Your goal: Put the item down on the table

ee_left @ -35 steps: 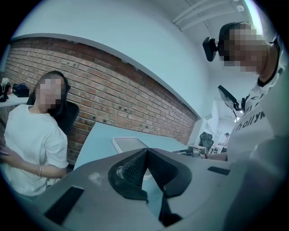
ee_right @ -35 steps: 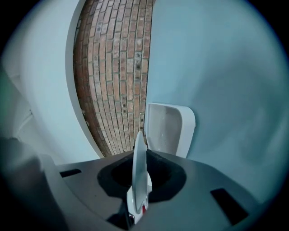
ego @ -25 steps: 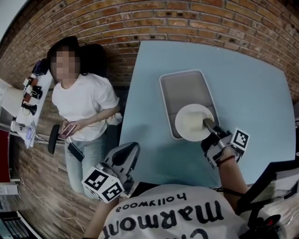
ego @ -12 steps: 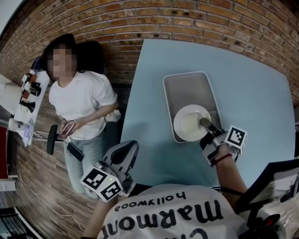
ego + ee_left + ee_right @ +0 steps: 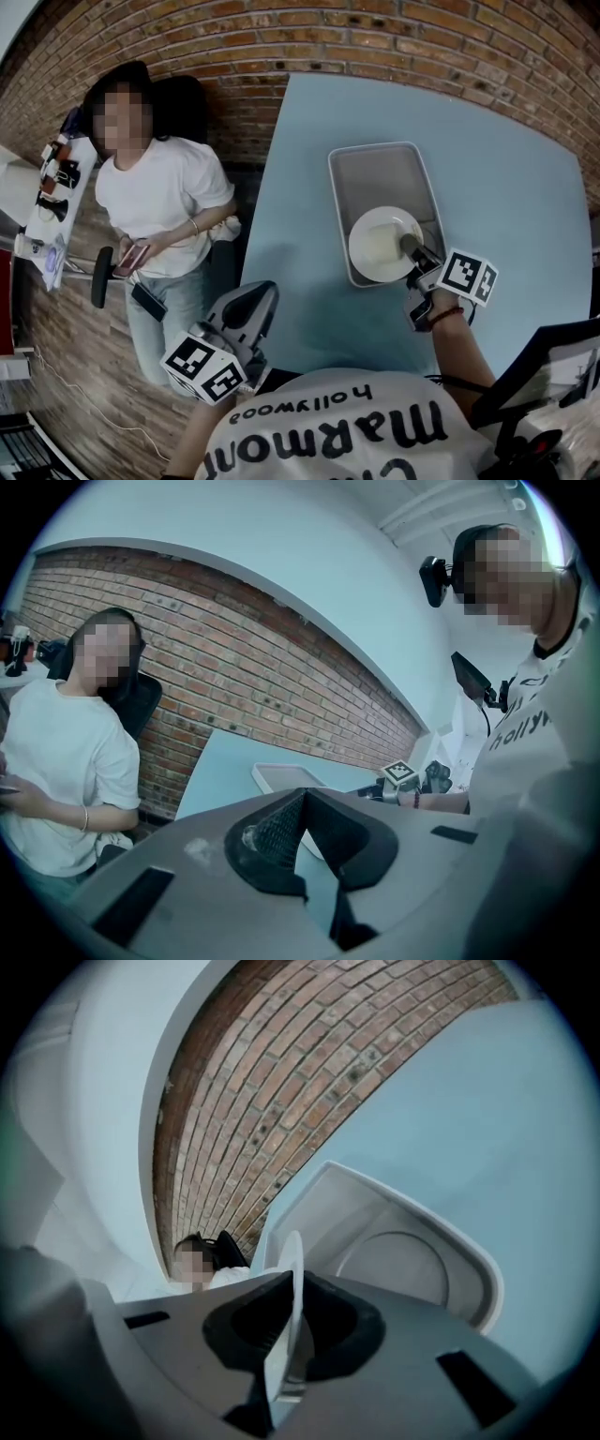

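My right gripper (image 5: 411,247) clamps the round white plate (image 5: 378,246) over the grey rectangular tray (image 5: 375,173); my left gripper (image 5: 302,799) has its jaws together.

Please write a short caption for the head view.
Right gripper holds a white plate by its rim over the grey tray.

The table (image 5: 506,178) is pale blue and its far edge is up against a brick wall (image 5: 375,37). A grey tray (image 5: 375,183) lies flat on it, near the middle.
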A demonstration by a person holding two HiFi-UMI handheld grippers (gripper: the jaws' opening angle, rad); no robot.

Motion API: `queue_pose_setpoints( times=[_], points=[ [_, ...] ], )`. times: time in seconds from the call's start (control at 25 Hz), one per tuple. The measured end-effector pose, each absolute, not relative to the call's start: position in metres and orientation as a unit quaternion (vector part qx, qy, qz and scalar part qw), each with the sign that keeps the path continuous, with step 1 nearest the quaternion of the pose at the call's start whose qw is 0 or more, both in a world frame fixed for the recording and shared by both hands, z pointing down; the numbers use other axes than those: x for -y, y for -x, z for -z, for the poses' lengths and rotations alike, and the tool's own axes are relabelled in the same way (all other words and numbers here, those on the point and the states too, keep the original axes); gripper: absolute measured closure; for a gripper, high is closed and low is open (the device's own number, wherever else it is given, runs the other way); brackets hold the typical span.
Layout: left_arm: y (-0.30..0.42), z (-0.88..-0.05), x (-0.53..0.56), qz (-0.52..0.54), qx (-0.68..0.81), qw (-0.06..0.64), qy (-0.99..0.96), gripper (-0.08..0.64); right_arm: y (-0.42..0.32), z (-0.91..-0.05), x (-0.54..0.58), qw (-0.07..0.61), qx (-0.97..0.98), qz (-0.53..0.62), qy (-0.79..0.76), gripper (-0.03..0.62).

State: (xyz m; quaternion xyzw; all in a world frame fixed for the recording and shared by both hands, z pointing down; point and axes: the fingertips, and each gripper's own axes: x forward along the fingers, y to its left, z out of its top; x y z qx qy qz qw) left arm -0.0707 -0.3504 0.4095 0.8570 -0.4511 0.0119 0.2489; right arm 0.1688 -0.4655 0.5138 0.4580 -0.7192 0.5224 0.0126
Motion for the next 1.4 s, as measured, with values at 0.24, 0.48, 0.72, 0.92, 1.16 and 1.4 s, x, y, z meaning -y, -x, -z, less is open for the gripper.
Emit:
queue_pose_setpoints(
  times=[0.24, 0.48, 0.72, 0.92, 1.16, 1.4],
  points=[
    [0.068, -0.41, 0.351, -0.012, 0.45, 0.25, -0.857, 0.554, -0.17, -0.512, 0.471, 0.08, 0.738, -0.455, -0.492, 0.554],
    [0.068, -0.413, 0.352, -0.012, 0.451, 0.251, -0.856, 0.554, -0.168, -0.509, 0.478, 0.105, 0.756, -0.417, -0.494, 0.552],
    [0.069, -0.412, 0.353, -0.011, 0.452, 0.252, -0.856, 0.554, -0.167, -0.508, 0.485, 0.125, 0.767, -0.392, -0.492, 0.543],
    [0.066, -0.414, 0.352, -0.01, 0.451, 0.253, -0.856, 0.554, -0.169, -0.506, 0.487, 0.159, 0.78, -0.341, -0.501, 0.522],
    [0.068, -0.415, 0.351, -0.008, 0.452, 0.255, -0.855, 0.554, -0.171, -0.511, 0.491, 0.207, 0.785, -0.295, -0.505, 0.499],
    [0.07, -0.418, 0.349, -0.007, 0.455, 0.255, -0.853, 0.554, -0.174, -0.52, 0.494, 0.261, 0.785, -0.248, -0.503, 0.485]
  ],
)
